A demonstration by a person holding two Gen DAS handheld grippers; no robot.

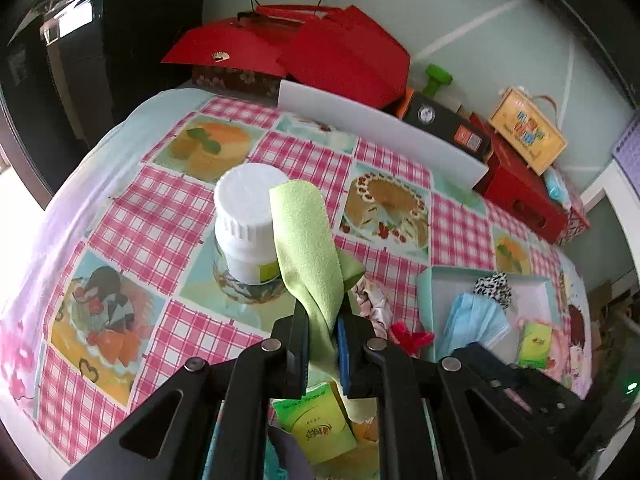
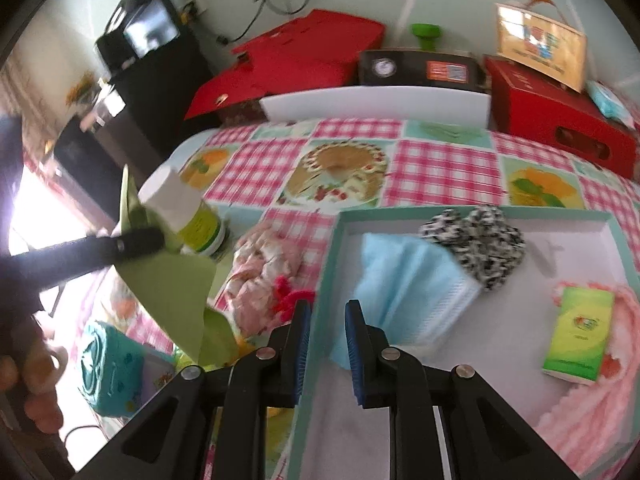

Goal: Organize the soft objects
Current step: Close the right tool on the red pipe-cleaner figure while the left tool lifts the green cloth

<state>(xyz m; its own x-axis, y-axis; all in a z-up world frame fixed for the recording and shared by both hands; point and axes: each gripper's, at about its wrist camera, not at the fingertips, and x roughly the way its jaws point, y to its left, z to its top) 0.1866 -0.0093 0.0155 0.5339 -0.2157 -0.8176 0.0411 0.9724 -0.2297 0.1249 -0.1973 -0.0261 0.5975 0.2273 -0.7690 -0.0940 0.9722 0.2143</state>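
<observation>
My left gripper is shut on a light green cloth and holds it above the table, in front of a white-capped jar. In the right wrist view the green cloth hangs from the left gripper. My right gripper is open and empty over the left wall of a teal tray. The tray holds a blue face mask, a black-and-white plush piece, a green tissue pack and a pink towel. A pink floral cloth and a red yarn piece lie left of the tray.
A checked pink tablecloth covers the table. Red boxes, a white board, a black box and a yellow gift bag line the back. A green packet lies under the left gripper. A teal pouch lies at the table's near left.
</observation>
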